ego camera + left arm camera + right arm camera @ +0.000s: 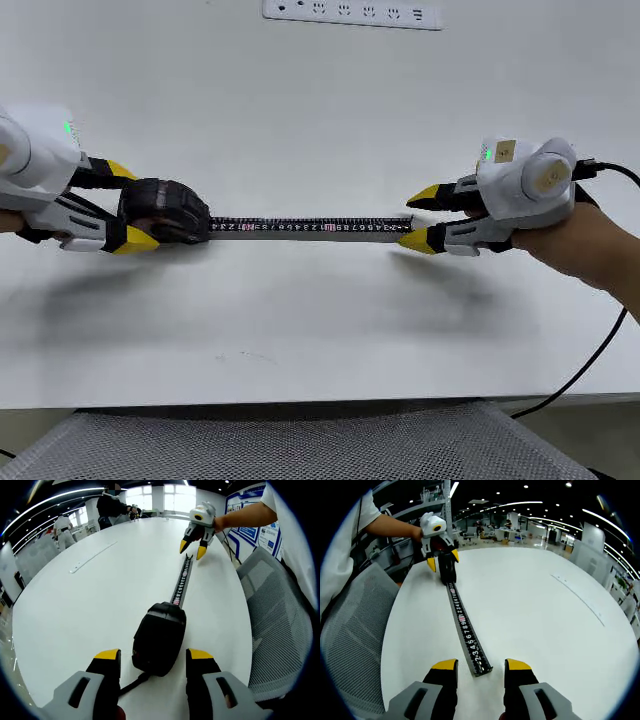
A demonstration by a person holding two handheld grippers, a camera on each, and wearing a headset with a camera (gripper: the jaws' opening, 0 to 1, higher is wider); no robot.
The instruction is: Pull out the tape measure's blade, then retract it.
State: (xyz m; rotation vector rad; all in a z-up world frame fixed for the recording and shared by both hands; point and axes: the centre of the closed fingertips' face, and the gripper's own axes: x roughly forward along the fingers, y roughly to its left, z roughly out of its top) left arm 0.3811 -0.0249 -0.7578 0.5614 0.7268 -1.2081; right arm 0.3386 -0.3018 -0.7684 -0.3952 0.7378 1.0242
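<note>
My right gripper [481, 666] had its jaws apart, so the free blade [465, 627] could whip back; whether my left gripper [153, 656] clamped the case [159, 637] was unclear.

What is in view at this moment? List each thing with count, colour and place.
tape measure case: 1, black, on the table, between the left tool's jaws
blade: 1, dark with white numerals, pulled out flat along the table
table: 1, white
power strip: 1, white, far table edge
mesh chair: 1, grey, at the near edge
cable: 1, black, off the right side
left tool: 1, white with yellow tips, open
right tool: 1, same colours, open at the blade's tip
hand: 1, holding the right tool
</note>
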